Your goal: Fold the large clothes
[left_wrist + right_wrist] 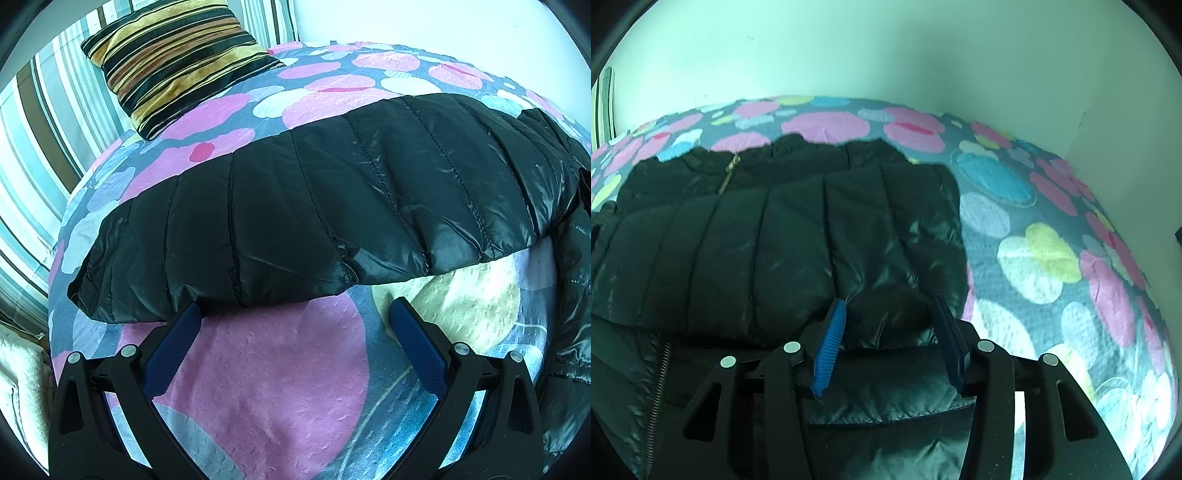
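Tools (two) gape unladen over one black jacket, one cushion behind

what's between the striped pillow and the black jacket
Only bare bedspread, seen in the left wrist view, separates pillow from jacket.

Bedspread lies bare between the jacket edge and the left-wrist camera. A pillow blocks the far left corner. To the right of the jacket, bedspread lies bare up to the wall.
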The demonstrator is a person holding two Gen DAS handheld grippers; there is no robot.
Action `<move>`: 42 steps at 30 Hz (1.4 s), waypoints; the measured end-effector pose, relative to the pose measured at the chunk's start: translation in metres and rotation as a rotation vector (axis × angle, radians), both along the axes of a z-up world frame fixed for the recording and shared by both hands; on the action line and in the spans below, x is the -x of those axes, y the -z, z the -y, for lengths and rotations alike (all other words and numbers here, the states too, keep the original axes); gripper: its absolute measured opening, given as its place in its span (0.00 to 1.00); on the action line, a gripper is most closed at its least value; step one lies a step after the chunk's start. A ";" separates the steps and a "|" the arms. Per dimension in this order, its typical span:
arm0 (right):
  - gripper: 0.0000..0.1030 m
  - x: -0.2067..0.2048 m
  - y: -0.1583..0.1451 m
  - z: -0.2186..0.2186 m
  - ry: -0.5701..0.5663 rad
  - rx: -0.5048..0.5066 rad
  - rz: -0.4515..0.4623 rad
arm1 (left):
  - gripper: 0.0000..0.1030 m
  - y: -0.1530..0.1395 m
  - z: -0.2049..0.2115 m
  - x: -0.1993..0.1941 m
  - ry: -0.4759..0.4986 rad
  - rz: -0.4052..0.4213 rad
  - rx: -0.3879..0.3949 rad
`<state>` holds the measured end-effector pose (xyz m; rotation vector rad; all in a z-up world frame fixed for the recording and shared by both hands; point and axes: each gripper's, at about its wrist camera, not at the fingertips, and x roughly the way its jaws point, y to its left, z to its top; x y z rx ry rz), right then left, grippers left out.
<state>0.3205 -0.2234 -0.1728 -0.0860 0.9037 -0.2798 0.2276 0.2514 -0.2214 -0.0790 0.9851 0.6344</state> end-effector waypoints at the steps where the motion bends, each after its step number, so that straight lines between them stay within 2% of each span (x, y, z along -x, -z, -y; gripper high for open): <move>1: 0.48 -0.001 0.003 0.001 -0.001 0.003 -0.002 | 0.98 0.000 0.000 0.000 0.000 0.001 -0.001; 6: 0.49 0.001 0.010 -0.003 -0.001 0.031 -0.002 | 0.98 -0.001 0.002 0.000 0.001 -0.005 -0.015; 14: 0.49 0.002 0.011 -0.005 0.003 0.017 -0.007 | 0.98 -0.002 0.003 -0.001 0.001 -0.009 -0.023; 28: 0.51 -0.001 0.017 -0.005 0.007 0.012 -0.014 | 0.98 -0.003 -0.009 0.003 -0.011 0.024 0.064; 36: 0.51 -0.002 0.018 -0.005 0.008 0.010 -0.011 | 0.98 -0.023 -0.013 0.042 0.009 0.039 -0.012; 39: 0.51 -0.001 0.018 -0.004 0.008 0.008 -0.012 | 0.98 -0.037 -0.034 0.067 -0.032 0.078 -0.009; 42: 0.51 -0.001 0.018 -0.004 0.008 0.008 -0.010 | 0.98 -0.043 -0.062 0.086 -0.091 0.082 0.020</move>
